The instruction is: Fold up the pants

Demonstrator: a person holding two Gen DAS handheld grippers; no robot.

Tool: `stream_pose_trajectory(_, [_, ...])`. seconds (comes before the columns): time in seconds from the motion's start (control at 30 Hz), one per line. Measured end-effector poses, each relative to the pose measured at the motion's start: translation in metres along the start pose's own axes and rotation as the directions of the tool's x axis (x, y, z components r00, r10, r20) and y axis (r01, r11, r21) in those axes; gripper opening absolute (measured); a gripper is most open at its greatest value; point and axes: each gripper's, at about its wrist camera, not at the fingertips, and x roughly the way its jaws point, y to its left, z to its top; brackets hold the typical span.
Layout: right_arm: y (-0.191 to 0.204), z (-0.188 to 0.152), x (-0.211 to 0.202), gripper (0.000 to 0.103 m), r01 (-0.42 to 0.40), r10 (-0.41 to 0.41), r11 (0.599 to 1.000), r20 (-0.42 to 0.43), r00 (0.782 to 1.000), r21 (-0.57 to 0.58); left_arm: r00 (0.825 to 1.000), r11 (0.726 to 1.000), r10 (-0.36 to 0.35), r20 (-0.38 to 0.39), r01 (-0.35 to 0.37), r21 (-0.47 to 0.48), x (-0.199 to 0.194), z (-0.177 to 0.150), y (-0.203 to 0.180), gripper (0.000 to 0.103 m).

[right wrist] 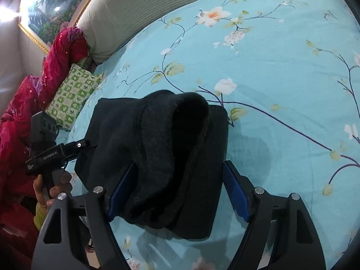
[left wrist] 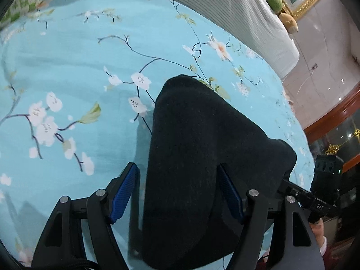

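The dark charcoal pants (left wrist: 191, 157) lie folded into a thick bundle on the light blue flowered bedsheet (left wrist: 78, 56). My left gripper (left wrist: 177, 186) is open, its blue pads either side of the bundle's near end. In the right wrist view the pants (right wrist: 162, 157) show a folded flap humped on top of a flat rectangular layer. My right gripper (right wrist: 180, 184) is open, with the cloth lying between its blue pads. Whether either gripper touches the cloth I cannot tell. The other gripper shows at each view's edge: the right one (left wrist: 324, 180), the left one (right wrist: 51, 148).
A white ribbed headboard cushion (left wrist: 247, 18) borders the bed's far side. A green checked pillow (right wrist: 74, 94) and a red blanket (right wrist: 33, 90) lie at the bed's left end. A gold-framed picture (right wrist: 49, 11) hangs on the wall. The bed's edge and floor (left wrist: 326, 78) are at right.
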Motion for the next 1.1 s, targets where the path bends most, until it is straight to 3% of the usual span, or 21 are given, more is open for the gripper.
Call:
stream_pose_trajectory(0.07, [-0.001, 0.001, 0.000, 0.076, -0.006, 0.006, 1.000, -0.001, 1.000, -0.001, 0.999, 0.999, -0.039, -0.001, 0.039, -0.013, 0.000, -0.001, 0.001, 0.056])
stream_pose_trajectory(0.33, [0.004, 0.005, -0.005, 0.056, -0.064, 0.064, 0.998, 0.012, 0.998, -0.014, 0.997, 0.998, -0.062, 0.044, 0.063, -0.026, -0.014, -0.005, -0.007, 0.033])
stream_pose_trajectory(0.57, [0.014, 0.019, -0.019, 0.048, -0.116, 0.118, 0.993, 0.054, 0.992, -0.034, 0.994, 1.000, -0.021, 0.108, 0.021, 0.002, -0.049, -0.003, -0.022, 0.030])
stream_pose_trajectory(0.83, [0.046, 0.047, -0.011, 0.047, -0.160, 0.168, 0.980, 0.058, 0.984, -0.117, 0.977, 0.998, 0.060, 0.206, -0.058, -0.018, -0.094, 0.000, -0.019, 0.030])
stream_pose_trajectory(1.1, [0.070, 0.078, 0.013, 0.047, -0.189, 0.200, 0.967, 0.049, 0.979, -0.171, 0.936, 0.978, 0.205, 0.286, -0.205, -0.032, -0.121, 0.011, -0.026, 0.030])
